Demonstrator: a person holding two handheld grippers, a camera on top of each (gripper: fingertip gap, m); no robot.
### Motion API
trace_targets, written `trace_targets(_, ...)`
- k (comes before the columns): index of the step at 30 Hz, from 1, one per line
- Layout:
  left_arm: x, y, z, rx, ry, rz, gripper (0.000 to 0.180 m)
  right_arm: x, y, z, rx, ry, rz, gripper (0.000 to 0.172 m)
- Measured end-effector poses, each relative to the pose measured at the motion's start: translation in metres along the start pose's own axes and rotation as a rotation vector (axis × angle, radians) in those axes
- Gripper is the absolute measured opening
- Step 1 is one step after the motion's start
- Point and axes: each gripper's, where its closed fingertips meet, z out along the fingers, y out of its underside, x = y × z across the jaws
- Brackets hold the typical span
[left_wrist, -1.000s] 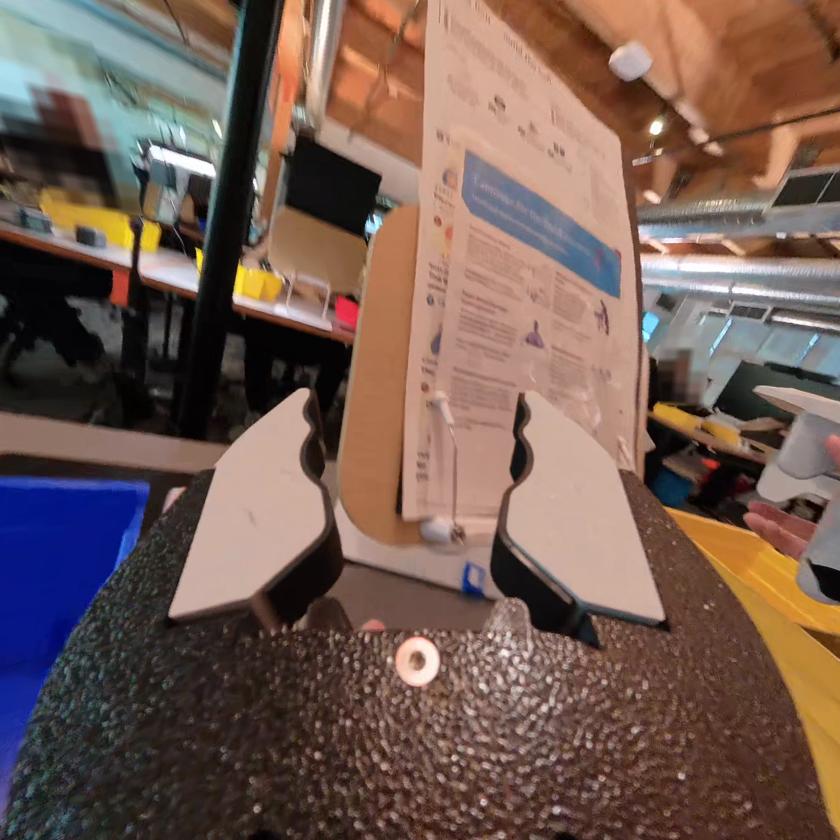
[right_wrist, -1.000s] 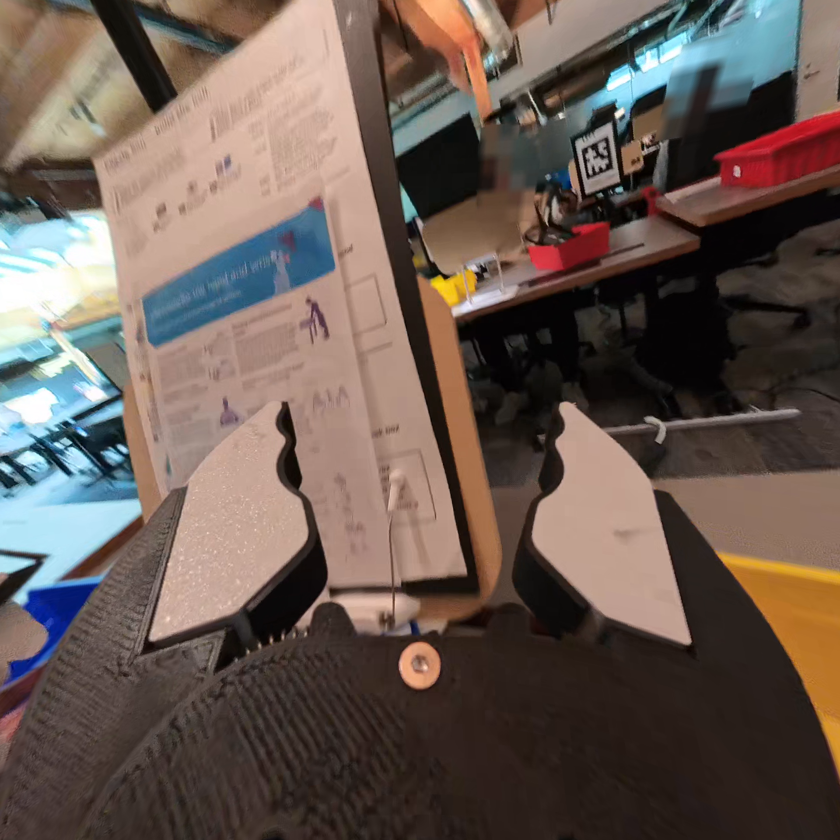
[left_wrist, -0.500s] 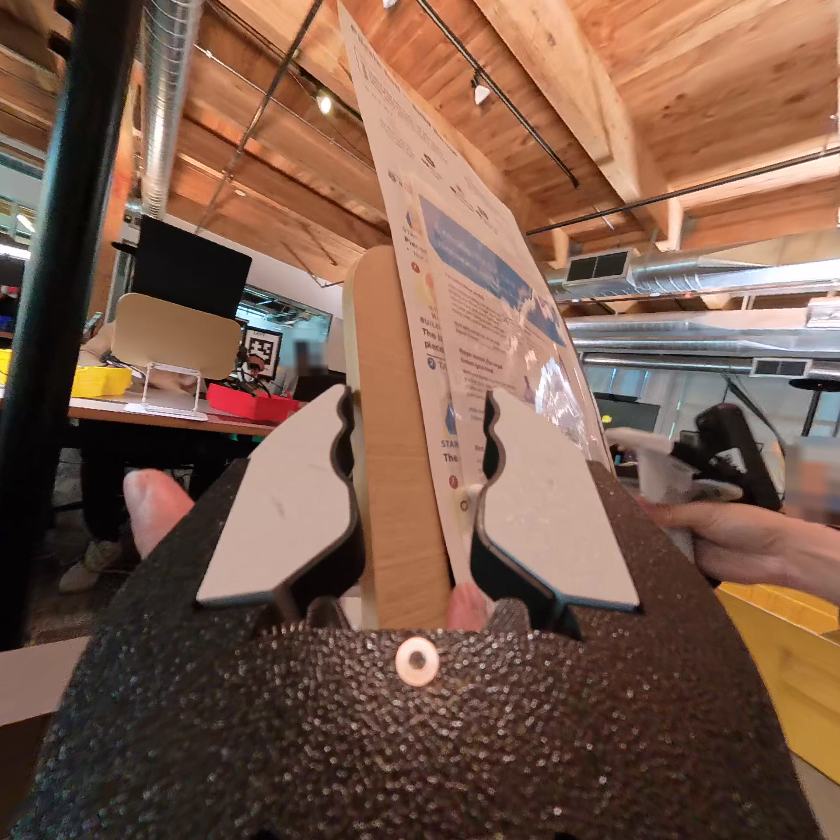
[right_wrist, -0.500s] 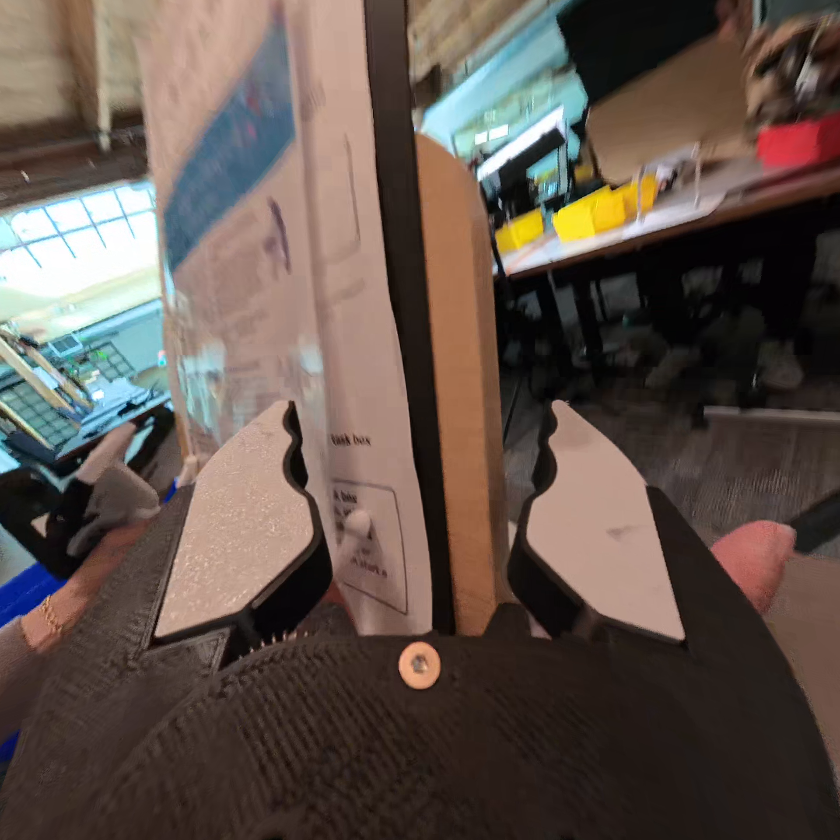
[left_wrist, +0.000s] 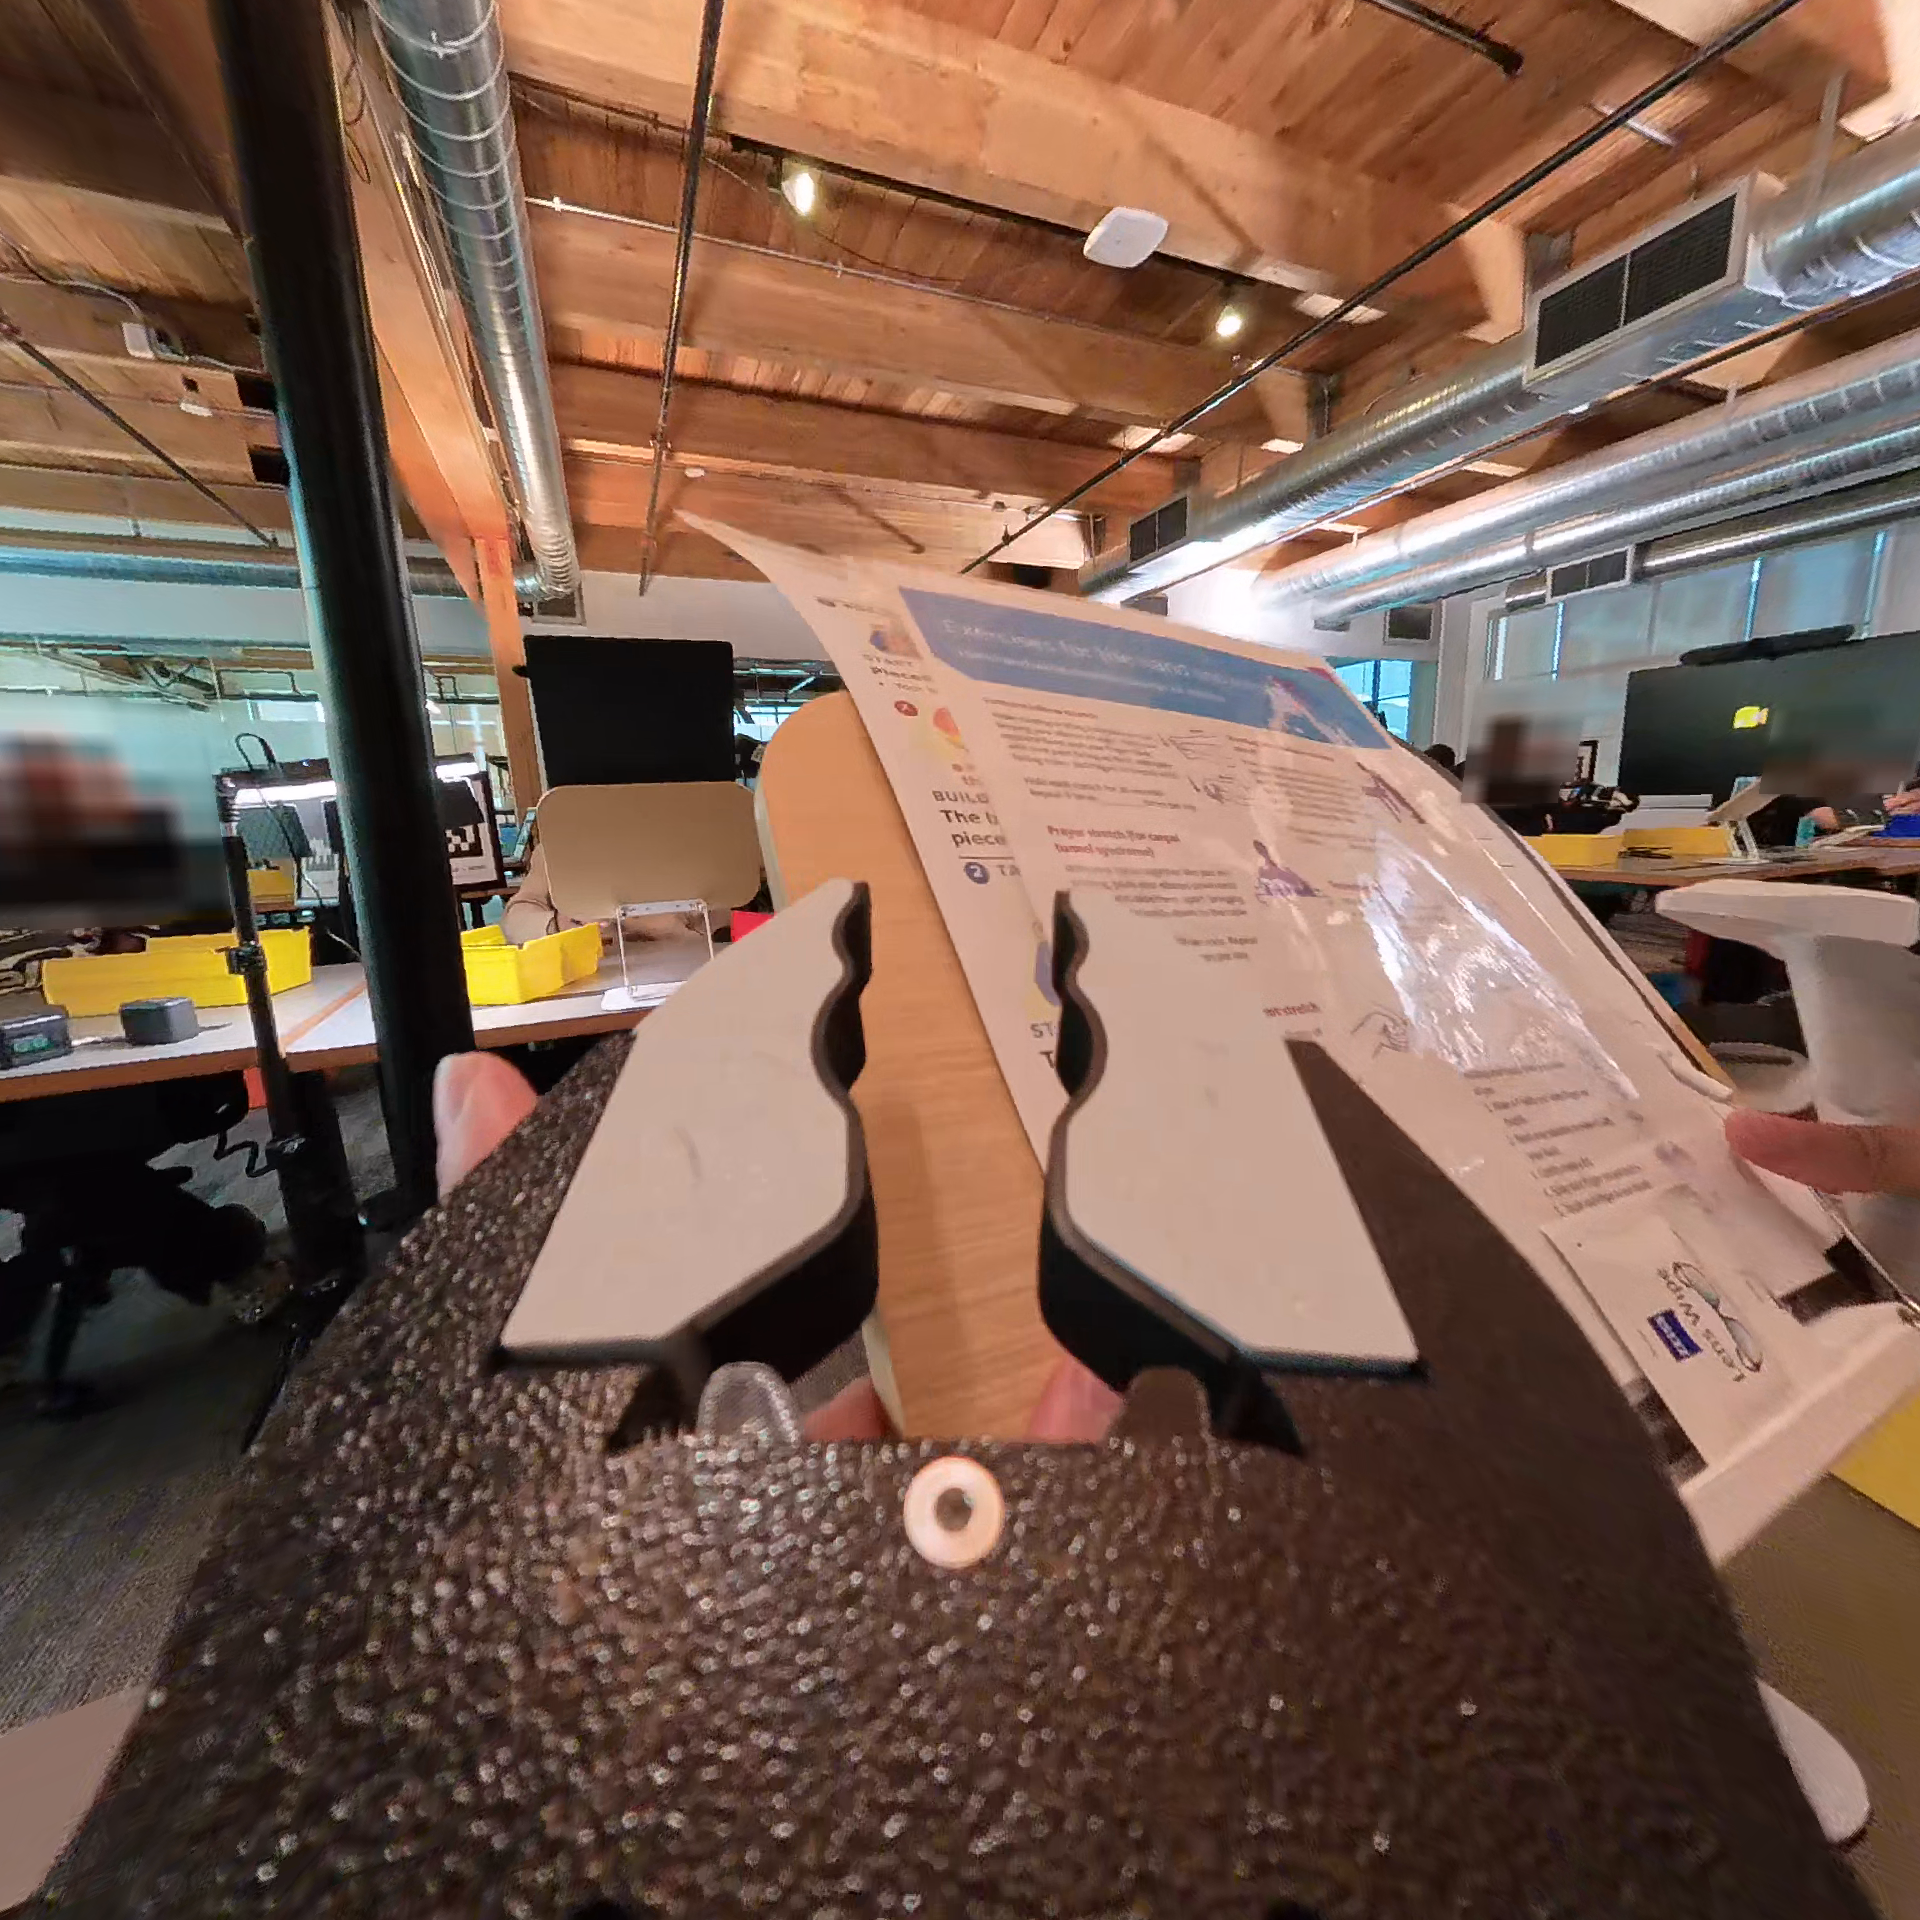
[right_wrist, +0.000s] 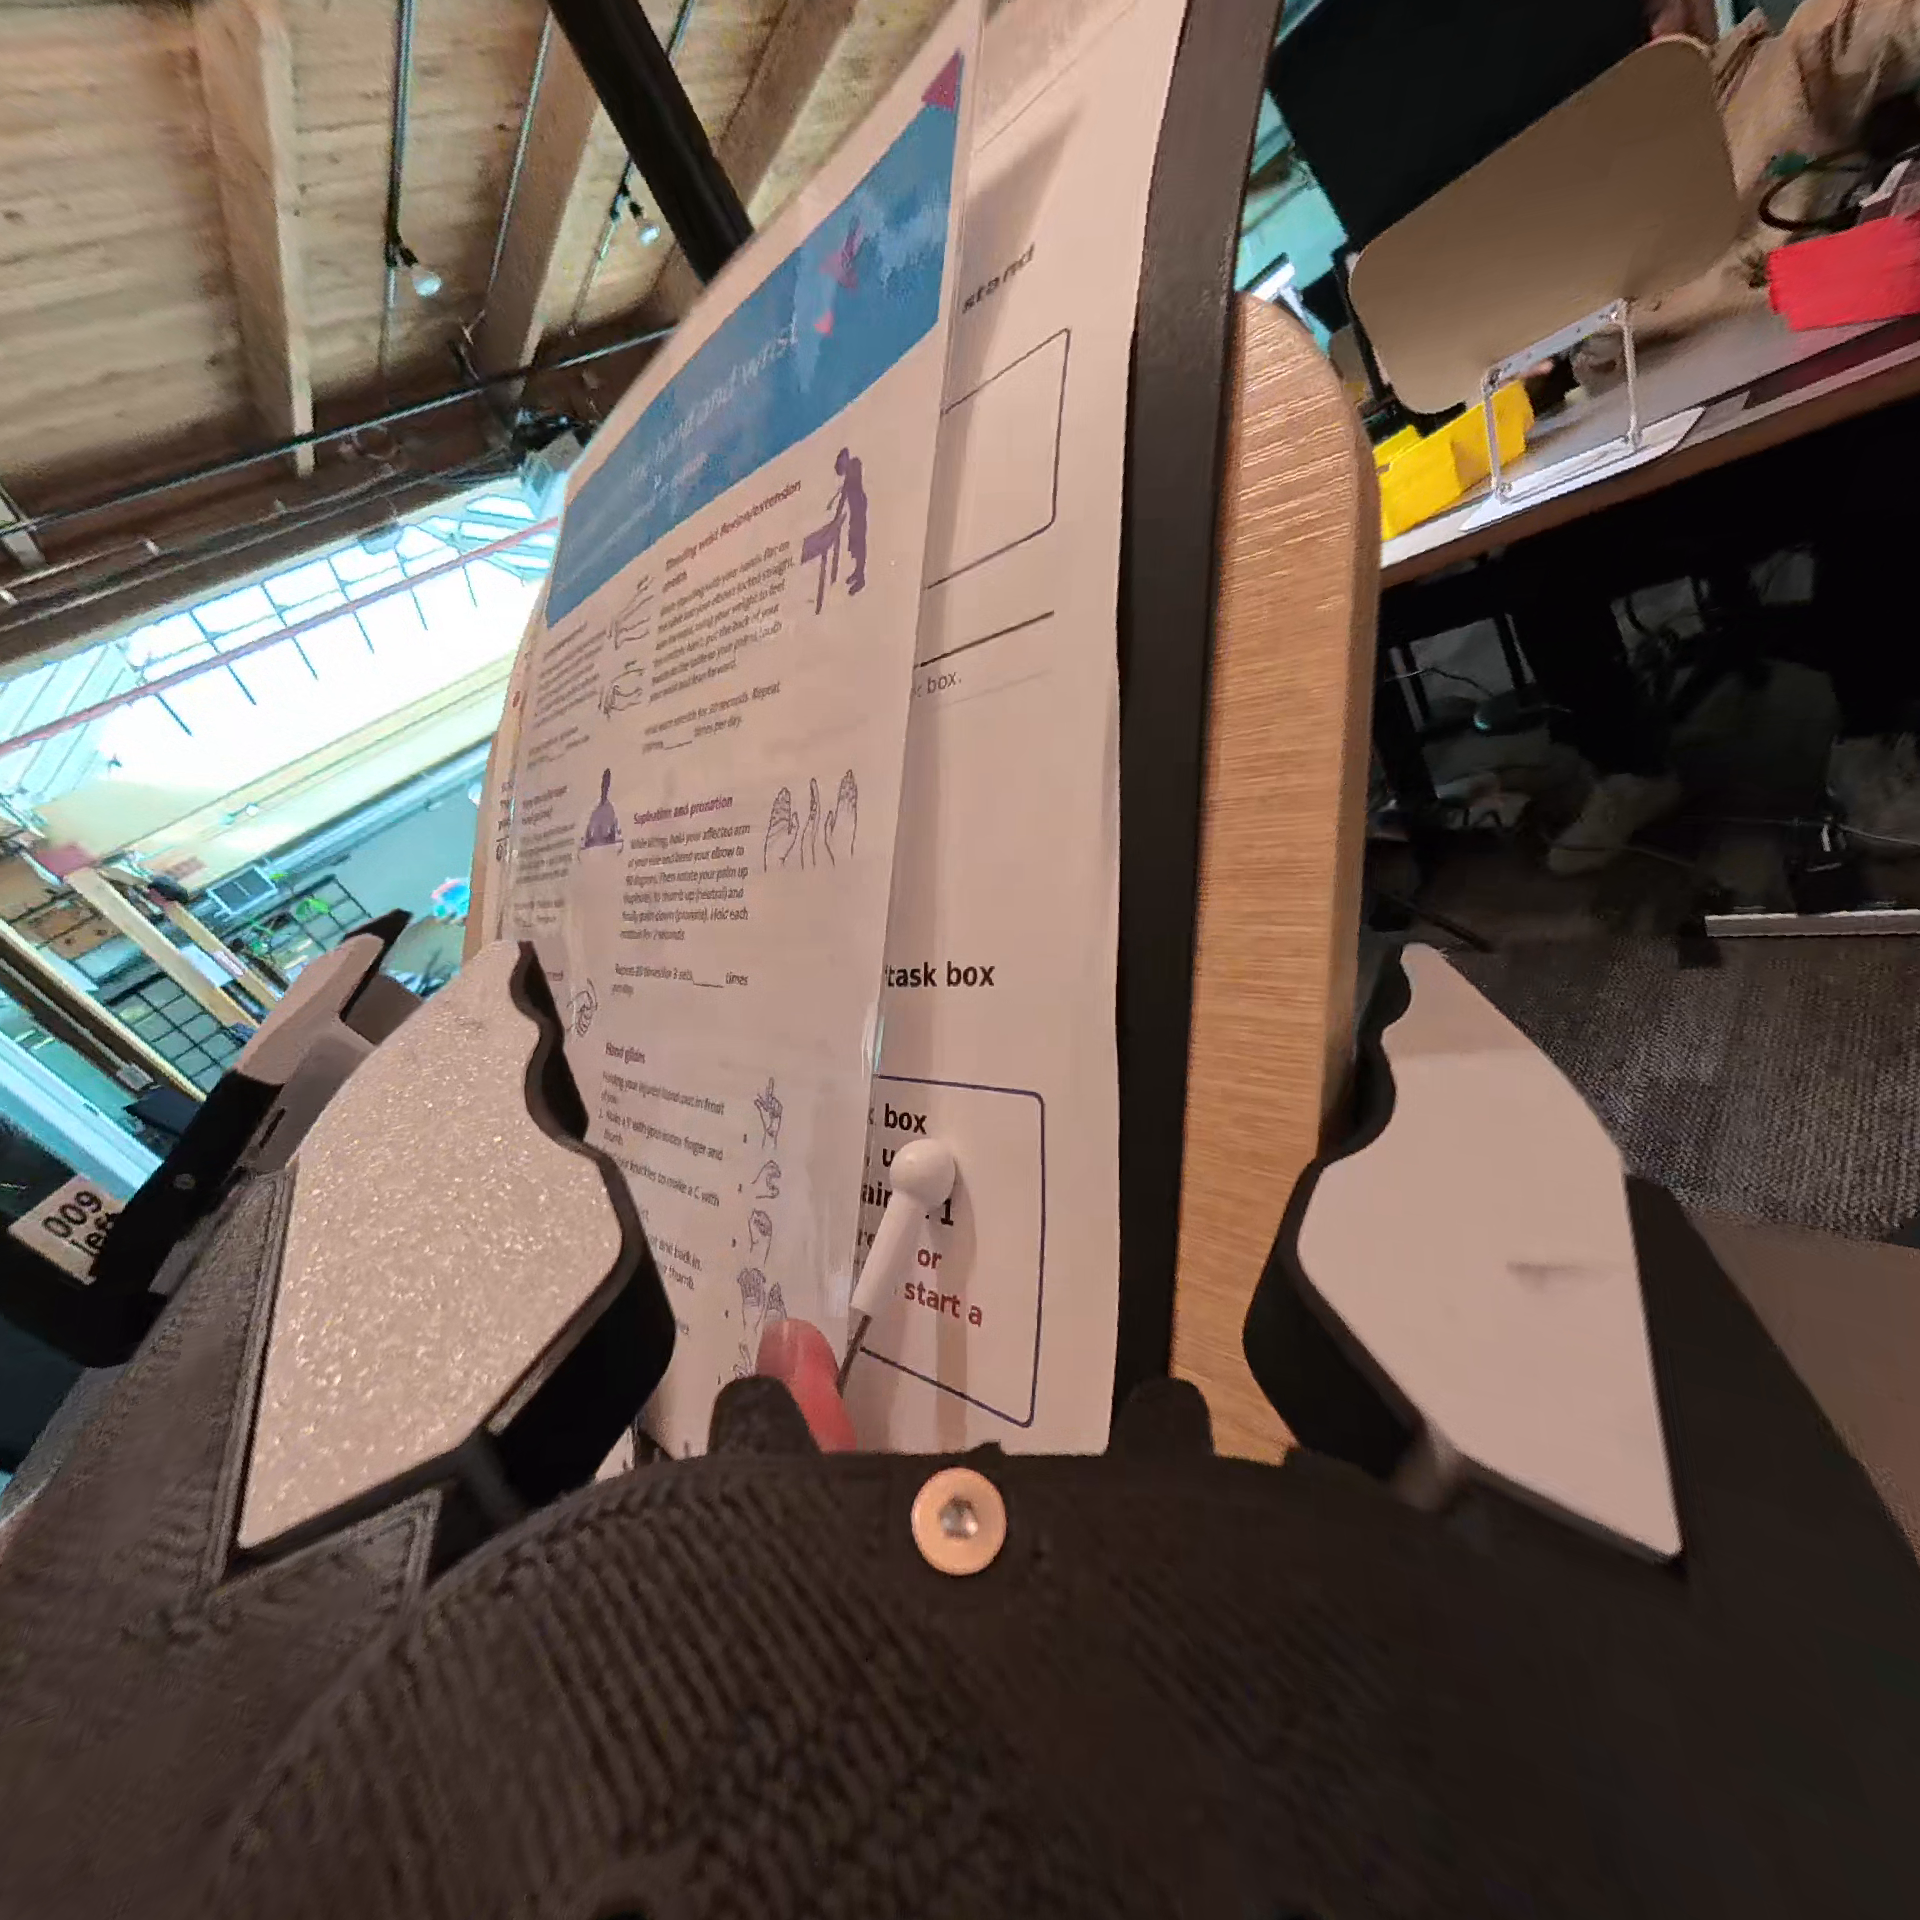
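A light wooden board (left_wrist: 831, 790) carries printed sheets (left_wrist: 1195, 831), one of them under clear film. My left gripper (left_wrist: 958, 935) is shut on the board's edge together with the sheets; both pads press on it. A person's fingertips show at the base of the jaws. In the right wrist view the same board (right_wrist: 1268, 727), its black strip (right_wrist: 1174, 520) and its sheets (right_wrist: 727, 727) stand between the fingers of my right gripper (right_wrist: 961, 966), which is wide open and straddles them without pressing. A white page-holder arm (right_wrist: 904, 1216) lies on the sheets.
A black pole (left_wrist: 332, 623) stands to the left. Tables behind hold yellow bins (left_wrist: 177, 966) and another board on a stand (left_wrist: 644, 842). The other gripper's white handle (left_wrist: 1818, 987) and a hand are at the right, with a yellow bin (left_wrist: 1870, 1475) below.
My left jaws have come together onto the board and sheets, and the view has tilted up toward the ceiling. My right jaws have opened wider around the board.
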Motion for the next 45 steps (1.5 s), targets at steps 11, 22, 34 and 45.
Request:
trace_targets(11, -0.009, 0.003, 0.006, -0.080, 0.002, -0.003, 0.038, -0.006, -0.005, 0.008, -0.038, 0.075, 0.025, 0.139)
trace_targets(22, 0.016, 0.031, -0.061, 0.082, -0.119, 0.070, 0.038, -0.008, 0.017, -0.015, 0.071, -0.033, -0.129, 0.119)
trace_targets(34, 0.005, 0.030, -0.066, 0.189, -0.160, 0.017, 0.051, -0.003, 0.014, -0.032, 0.228, 0.032, -0.100, 0.120)
trace_targets(45, 0.011, 0.041, -0.047, 0.161, 0.008, -0.113, 0.062, -0.049, 0.039, -0.074, 0.366, 0.207, -0.562, 0.122)
